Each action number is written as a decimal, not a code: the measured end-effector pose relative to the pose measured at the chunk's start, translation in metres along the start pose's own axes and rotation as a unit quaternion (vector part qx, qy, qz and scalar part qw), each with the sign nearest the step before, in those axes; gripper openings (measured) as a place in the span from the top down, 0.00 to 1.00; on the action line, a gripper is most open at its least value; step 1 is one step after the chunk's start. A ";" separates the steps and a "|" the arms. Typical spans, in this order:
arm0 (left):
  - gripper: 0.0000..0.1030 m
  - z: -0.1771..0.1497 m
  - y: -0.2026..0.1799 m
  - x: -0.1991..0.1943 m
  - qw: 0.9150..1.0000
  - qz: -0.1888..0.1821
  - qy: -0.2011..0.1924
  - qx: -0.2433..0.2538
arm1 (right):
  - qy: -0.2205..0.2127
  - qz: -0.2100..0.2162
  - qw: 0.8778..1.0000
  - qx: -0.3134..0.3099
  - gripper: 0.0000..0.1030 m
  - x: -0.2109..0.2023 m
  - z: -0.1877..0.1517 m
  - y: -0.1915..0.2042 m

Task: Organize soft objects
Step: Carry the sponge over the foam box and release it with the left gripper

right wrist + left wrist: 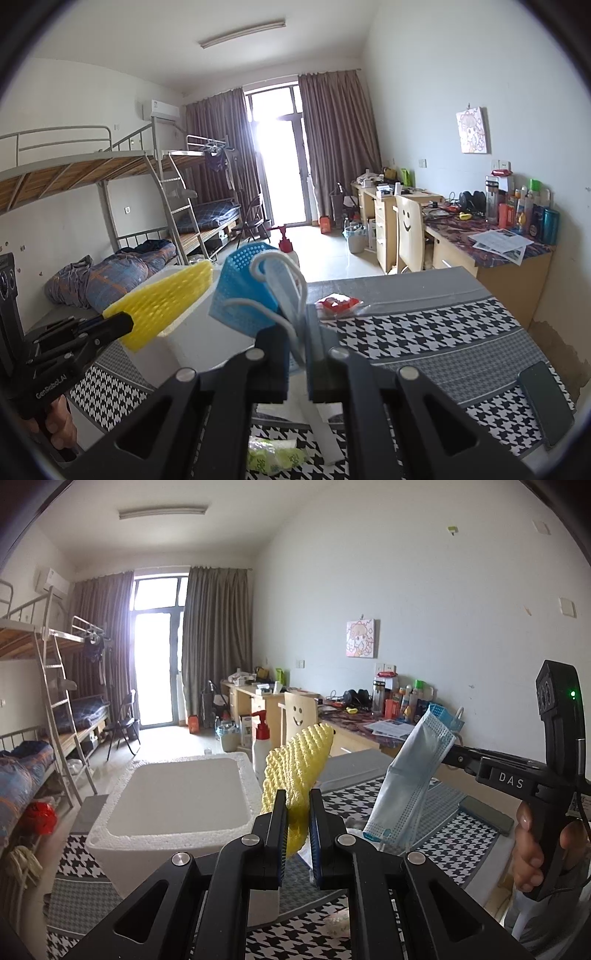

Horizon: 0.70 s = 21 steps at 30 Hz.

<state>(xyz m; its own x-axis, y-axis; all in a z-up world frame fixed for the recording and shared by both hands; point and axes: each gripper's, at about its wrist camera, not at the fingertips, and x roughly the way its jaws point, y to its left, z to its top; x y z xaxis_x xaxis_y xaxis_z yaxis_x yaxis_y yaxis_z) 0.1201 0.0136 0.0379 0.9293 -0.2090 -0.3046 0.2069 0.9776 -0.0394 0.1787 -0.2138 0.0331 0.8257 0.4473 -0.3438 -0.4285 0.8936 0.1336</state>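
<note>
Starting at your left: the white foam box [173, 797] sits on the checked cloth [461, 834] at about ten o'clock from your left gripper [297, 812], its hollow facing up. In the left wrist view it lies just left of the jaws and a little beyond them.

Your left gripper is clamped on the yellow foam net [295, 768]. The jaws are pinched close, and the net stands up from between them and leans toward one o'clock, clear of the box rim. In the right wrist view the same net [162, 299] juts out at nine o'clock, with your left hand [55, 424] low at the edge of the view under the handle.

A red and white pump bottle [261, 738] stands behind the box at twelve o'clock.

Next, your right gripper [297, 332] is closed tight on the blue face mask [406, 775]. In the left wrist view the mask hangs at two o'clock, held up off the cloth, with your right hand [535, 845] around the black handle at three o'clock. In the right wrist view the mask [243, 288] bunches above the jaws with its white ear loops [266, 306] trailing.

On the cloth at one o'clock from the right gripper lies a small red packet [338, 302]. A dark phone [545, 402] lies at four o'clock near the table's edge. A green and white wrapper [273, 458] rests at six o'clock, below the jaws.
</note>
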 end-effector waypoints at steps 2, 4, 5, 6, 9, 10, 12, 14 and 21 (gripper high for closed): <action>0.89 0.004 0.004 0.001 1.000 0.005 -0.003 -0.002 | -0.002 0.000 1.000 0.005 0.91 0.001 0.002 -0.002; 0.89 0.008 0.005 0.003 1.000 0.009 -0.004 -0.002 | -0.004 0.001 1.000 0.015 0.91 0.004 0.006 -0.004; 0.89 0.010 0.006 0.004 1.000 0.012 -0.005 -0.001 | -0.004 0.000 1.000 0.016 0.91 0.005 0.007 -0.004; 0.89 0.011 0.006 0.005 1.000 0.016 -0.006 -0.001 | -0.005 -0.001 1.000 0.019 0.91 0.006 0.009 -0.004; 0.89 0.015 0.010 0.007 1.000 0.022 -0.007 -0.005 | -0.008 0.004 1.000 0.020 0.91 0.008 0.013 -0.001; 0.89 0.016 0.010 0.007 1.000 0.023 -0.007 -0.006 | -0.008 0.005 1.000 0.019 0.91 0.009 0.014 0.000; 0.89 0.018 0.011 0.008 1.000 0.029 -0.010 -0.005 | -0.010 0.008 1.000 0.019 0.91 0.010 0.018 0.003; 0.89 0.019 0.012 0.010 0.999 0.033 -0.010 -0.005 | -0.011 0.011 1.000 0.019 0.91 0.012 0.021 0.004; 0.89 0.026 0.022 0.013 0.998 0.060 -0.013 -0.009 | -0.013 0.016 1.000 0.023 0.91 0.018 0.032 0.004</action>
<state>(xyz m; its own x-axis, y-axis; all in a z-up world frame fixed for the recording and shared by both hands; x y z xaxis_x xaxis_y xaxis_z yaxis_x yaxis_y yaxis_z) 0.1448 0.0318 0.0573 0.9547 -0.0900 -0.2837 0.0878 0.9959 -0.0202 0.2037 -0.2004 0.0570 0.8218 0.4754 -0.3139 -0.4374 0.8796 0.1872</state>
